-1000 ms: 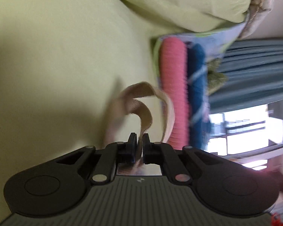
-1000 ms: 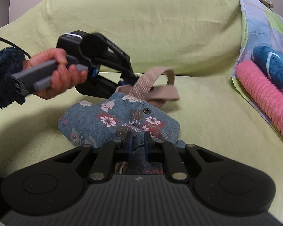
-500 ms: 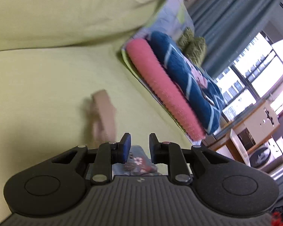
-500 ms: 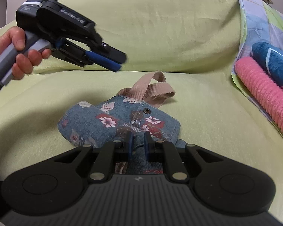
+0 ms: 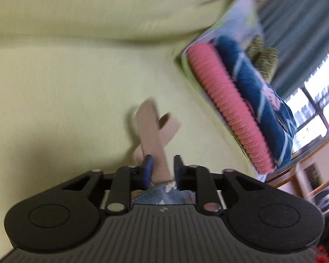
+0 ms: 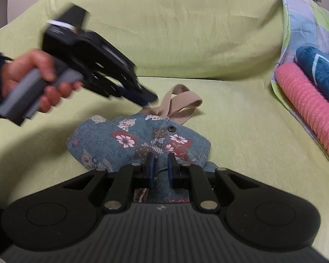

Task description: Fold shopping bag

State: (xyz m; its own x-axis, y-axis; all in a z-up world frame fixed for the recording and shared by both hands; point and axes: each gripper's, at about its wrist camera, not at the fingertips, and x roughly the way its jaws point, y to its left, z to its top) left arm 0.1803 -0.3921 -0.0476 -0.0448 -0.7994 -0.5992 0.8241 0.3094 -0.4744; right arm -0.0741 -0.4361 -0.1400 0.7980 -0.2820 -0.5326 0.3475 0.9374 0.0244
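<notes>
A blue floral fabric shopping bag (image 6: 140,140) lies folded on the green sofa seat, its tan webbing handles (image 6: 182,103) piled at its far edge. My right gripper (image 6: 160,167) sits low over the bag's near edge, its jaws narrowly apart with bag cloth between them. My left gripper (image 6: 148,99) hovers open just left of the handles. In the left wrist view the left gripper (image 5: 162,167) is open with the tan handles (image 5: 155,127) lying between and beyond its fingers, and a bit of the bag (image 5: 162,194) shows below.
The green sofa backrest (image 6: 175,26) rises behind the bag. A pink ribbed roll (image 6: 307,107) and a blue patterned roll (image 6: 318,68) lie on a patchwork cloth at the right. A window and curtain (image 5: 296,22) show at the right of the left wrist view.
My left gripper let go of the handles, lifted away open, then came back down to the handles. The handles dropped onto the bag's far edge. The right gripper stayed put.
</notes>
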